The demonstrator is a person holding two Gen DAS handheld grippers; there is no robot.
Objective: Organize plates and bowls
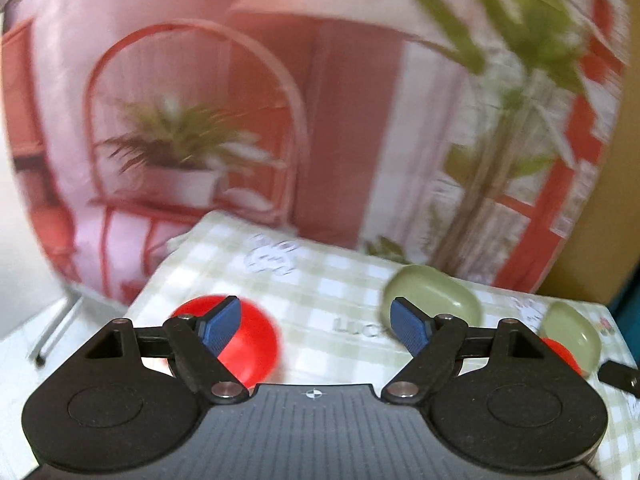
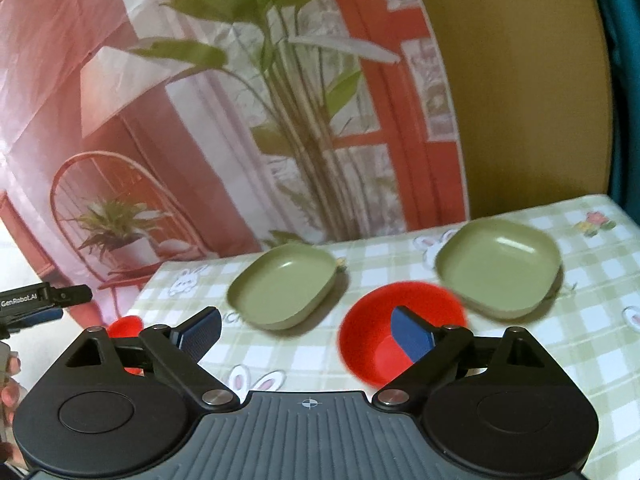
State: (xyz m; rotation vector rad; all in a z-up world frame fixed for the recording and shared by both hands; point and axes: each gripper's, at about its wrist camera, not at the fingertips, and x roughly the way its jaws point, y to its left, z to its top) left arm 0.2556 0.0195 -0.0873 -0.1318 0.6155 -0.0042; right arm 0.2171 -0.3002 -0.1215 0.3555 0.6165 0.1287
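Both hand-held grippers, left (image 1: 316, 322) and right (image 2: 306, 330), hang wide open and empty over the green-checked worktop (image 2: 520, 360). Two olive-green square plastic plates (image 2: 286, 286) (image 2: 498, 266) and two red round plastic bowls (image 2: 400, 332) (image 2: 125, 327) lie apart, unstacked. Judged next: grasp a plate rim for stacking.

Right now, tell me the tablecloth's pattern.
The tablecloth is pale green and white check with cartoon rabbits, clearest in the right wrist view.

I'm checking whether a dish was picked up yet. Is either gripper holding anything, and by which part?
Nothing is held. The left gripper and right gripper are both open and empty above the table.
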